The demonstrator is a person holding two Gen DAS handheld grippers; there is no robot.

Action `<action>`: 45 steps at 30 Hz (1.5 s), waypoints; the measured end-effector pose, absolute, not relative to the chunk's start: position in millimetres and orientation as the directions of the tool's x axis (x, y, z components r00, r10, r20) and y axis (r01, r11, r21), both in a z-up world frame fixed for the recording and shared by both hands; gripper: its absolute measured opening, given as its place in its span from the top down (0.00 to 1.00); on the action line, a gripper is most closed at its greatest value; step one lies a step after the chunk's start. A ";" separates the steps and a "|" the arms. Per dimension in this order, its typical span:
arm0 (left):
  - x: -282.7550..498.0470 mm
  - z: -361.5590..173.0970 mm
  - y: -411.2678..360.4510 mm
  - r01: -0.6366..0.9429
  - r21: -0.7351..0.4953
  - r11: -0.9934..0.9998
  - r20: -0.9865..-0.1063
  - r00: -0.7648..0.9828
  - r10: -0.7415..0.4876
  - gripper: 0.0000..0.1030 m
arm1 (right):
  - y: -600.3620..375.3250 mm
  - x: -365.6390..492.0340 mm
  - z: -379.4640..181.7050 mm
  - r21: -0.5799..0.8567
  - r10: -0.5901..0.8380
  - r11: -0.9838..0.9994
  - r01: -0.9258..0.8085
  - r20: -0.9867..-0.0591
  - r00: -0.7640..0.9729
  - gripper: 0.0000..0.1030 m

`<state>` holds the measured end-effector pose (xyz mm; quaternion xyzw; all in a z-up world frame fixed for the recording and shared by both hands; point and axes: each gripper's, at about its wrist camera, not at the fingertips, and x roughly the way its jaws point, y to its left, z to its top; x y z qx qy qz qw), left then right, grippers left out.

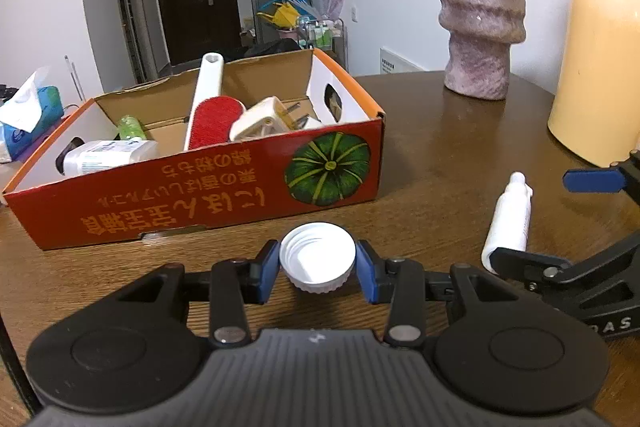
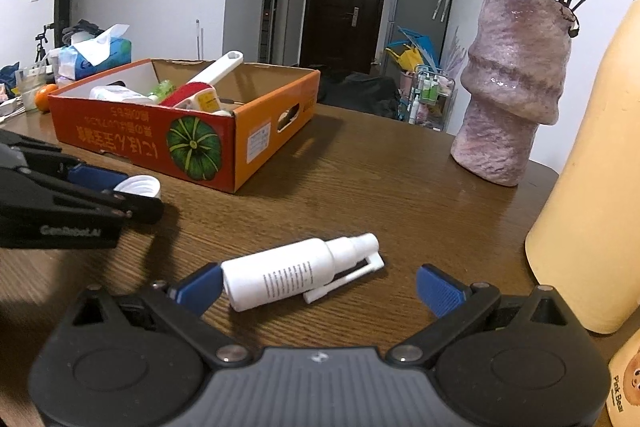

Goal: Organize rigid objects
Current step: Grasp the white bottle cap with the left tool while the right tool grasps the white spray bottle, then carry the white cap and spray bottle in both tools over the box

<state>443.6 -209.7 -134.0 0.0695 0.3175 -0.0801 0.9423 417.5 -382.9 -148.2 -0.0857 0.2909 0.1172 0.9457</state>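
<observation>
My left gripper [image 1: 318, 267] is shut on a white screw cap [image 1: 318, 257], held open side up just above the wooden table, in front of the red cardboard box [image 1: 200, 203]. The cap also shows in the right wrist view [image 2: 140, 185]. The box holds a red-and-white brush [image 1: 212, 107], a white plug adapter [image 1: 264, 121], a white bottle [image 1: 108, 155] and a green item [image 1: 130, 127]. My right gripper [image 2: 318, 287] is open around a white spray bottle [image 2: 296, 271] that lies on its side on the table; its left fingertip touches the bottle's base.
A purple vase [image 2: 516, 87] with flowers stands at the back right. A tall cream-yellow jug [image 2: 592, 187] stands close to my right gripper's right side. A tissue box [image 1: 28, 119] sits left of the red box. An orange [image 2: 44, 95] lies far left.
</observation>
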 end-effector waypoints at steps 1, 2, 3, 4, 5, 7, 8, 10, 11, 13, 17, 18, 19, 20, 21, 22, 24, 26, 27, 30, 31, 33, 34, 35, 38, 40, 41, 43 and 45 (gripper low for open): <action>442.9 -133.3 -208.6 0.191 0.076 0.979 -0.609 0.786 -0.107 0.59 | -382.6 418.9 -148.8 -0.096 0.173 0.957 -0.274 -0.571 0.802 0.00; 442.3 -133.0 -208.0 0.188 0.074 0.979 -0.608 0.787 -0.105 0.60 | -382.3 420.8 -149.2 -0.098 0.174 0.956 -0.277 -0.572 0.801 0.00; 442.1 -132.9 -208.0 0.187 0.075 0.980 -0.608 0.788 -0.103 0.60 | -382.3 422.5 -149.4 -0.100 0.174 0.955 -0.279 -0.573 0.801 0.00; 442.6 -133.4 -208.6 0.187 0.077 0.979 -0.609 0.787 -0.103 0.59 | -382.4 424.7 -149.8 -0.101 0.174 0.955 -0.279 -0.574 0.800 0.00; 443.1 -133.8 -208.9 0.188 0.078 0.979 -0.611 0.785 -0.102 0.59 | -382.4 427.0 -150.0 -0.101 0.174 0.955 -0.280 -0.575 0.800 0.00; 443.6 -133.9 -208.5 0.184 0.077 0.980 -0.611 0.785 -0.099 0.59 | -382.0 431.2 -150.7 -0.103 0.172 0.955 -0.280 -0.576 0.799 0.00; 443.7 -133.6 -208.1 0.183 0.074 0.980 -0.611 0.786 -0.100 0.60 | -382.0 433.7 -151.1 -0.104 0.170 0.955 -0.279 -0.578 0.798 0.00; 443.6 -133.8 -207.6 0.181 0.074 0.981 -0.609 0.787 -0.099 0.60 | -382.0 437.6 -152.4 -0.104 0.167 0.955 -0.277 -0.583 0.795 0.00; 443.8 -134.0 -207.9 0.181 0.075 0.981 -0.609 0.787 -0.099 0.60 | -381.9 439.3 -153.0 -0.103 0.166 0.956 -0.276 -0.587 0.793 0.00; 443.8 -134.1 -208.2 0.181 0.076 0.980 -0.608 0.788 -0.098 0.60 | -381.1 440.6 -153.3 -0.102 0.163 0.957 -0.273 -0.589 0.792 0.00; 443.3 -133.3 -208.7 0.182 0.078 0.980 -0.603 0.791 -0.099 0.60 | -379.5 441.9 -152.9 -0.087 0.159 0.962 -0.257 -0.586 0.795 0.01; 443.2 -133.2 -208.7 0.182 0.078 0.980 -0.603 0.792 -0.098 0.60 | -379.4 443.0 -153.0 -0.085 0.157 0.964 -0.253 -0.588 0.794 0.02; 442.9 -133.3 -208.7 0.181 0.078 0.980 -0.603 0.792 -0.098 0.60 | -380.0 443.8 -153.0 -0.078 0.158 0.965 -0.251 -0.590 0.792 0.07; 443.1 -133.2 -208.7 0.181 0.079 0.980 -0.603 0.792 -0.098 0.59 | -380.8 444.4 -153.1 -0.065 0.164 0.966 -0.250 -0.593 0.788 0.06; 442.9 -133.1 -208.7 0.180 0.079 0.980 -0.602 0.792 -0.097 0.60 | -381.6 444.9 -153.1 -0.060 0.163 0.967 -0.246 -0.594 0.788 0.06; 443.0 -133.1 -208.7 0.181 0.079 0.980 -0.601 0.793 -0.097 0.60 | -381.9 444.8 -153.0 -0.059 0.163 0.968 -0.245 -0.593 0.788 0.06; 442.6 -132.9 -208.7 0.181 0.081 0.980 -0.599 0.795 -0.097 0.60 | -381.8 444.4 -152.9 -0.060 0.159 0.969 -0.240 -0.592 0.790 0.06; 442.8 -132.8 -208.6 0.181 0.081 0.980 -0.597 0.796 -0.098 0.60 | -380.9 443.4 -152.9 -0.065 0.155 0.969 -0.237 -0.589 0.794 0.07; 442.9 -132.5 -208.5 0.181 0.081 0.980 -0.595 0.798 -0.098 0.59 | -380.6 442.4 -152.4 -0.067 0.152 0.970 -0.234 -0.583 0.798 0.07; 441.8 -131.1 -207.9 0.177 0.081 0.981 -0.589 0.802 -0.096 0.59 | -379.5 440.0 -151.0 -0.071 0.147 0.972 -0.226 -0.568 0.810 0.07; 441.5 -130.5 -207.7 0.175 0.081 0.981 -0.587 0.804 -0.095 0.60 | -378.6 439.1 -150.4 -0.072 0.145 0.972 -0.224 -0.564 0.813 0.07; 440.7 -128.8 -206.6 0.173 0.078 0.982 -0.582 0.807 -0.096 0.59 | -377.2 437.2 -149.0 -0.074 0.139 0.974 -0.216 -0.554 0.821 0.07; 440.0 -127.9 -205.9 0.171 0.076 0.982 -0.579 0.810 -0.097 0.59 | -376.5 436.3 -148.3 -0.073 0.138 0.975 -0.211 -0.549 0.825 0.07; 439.4 -126.8 -205.2 0.169 0.075 0.983 -0.575 0.813 -0.096 0.59 | -375.5 435.1 -147.3 -0.072 0.136 0.976 -0.207 -0.543 0.829 0.07; 436.1 -123.3 -202.8 0.165 0.071 0.984 -0.563 0.821 -0.097 0.60 | -371.8 430.8 -144.2 -0.065 0.135 0.978 -0.198 -0.525 0.840 0.07; 433.4 -120.1 -200.0 0.161 0.067 0.985 -0.554 0.827 -0.097 0.59 | -369.2 429.0 -142.4 -0.059 0.134 0.980 -0.192 -0.516 0.846 0.07; 431.8 -118.8 -197.9 0.158 0.064 0.985 -0.551 0.829 -0.097 0.59 | -366.8 427.2 -141.5 -0.062 0.130 0.980 -0.187 -0.510 0.850 0.07; 429.3 -115.8 -192.8 0.151 0.055 0.987 -0.545 0.833 -0.097 0.59 | -361.7 423.9 -140.3 -0.070 0.123 0.981 -0.182 -0.501 0.857 0.07; 426.7 -113.0 -186.9 0.141 0.048 0.989 -0.539 0.837 -0.094 0.59 | -357.4 421.0 -138.7 -0.072 0.121 0.981 -0.179 -0.495 0.861 0.07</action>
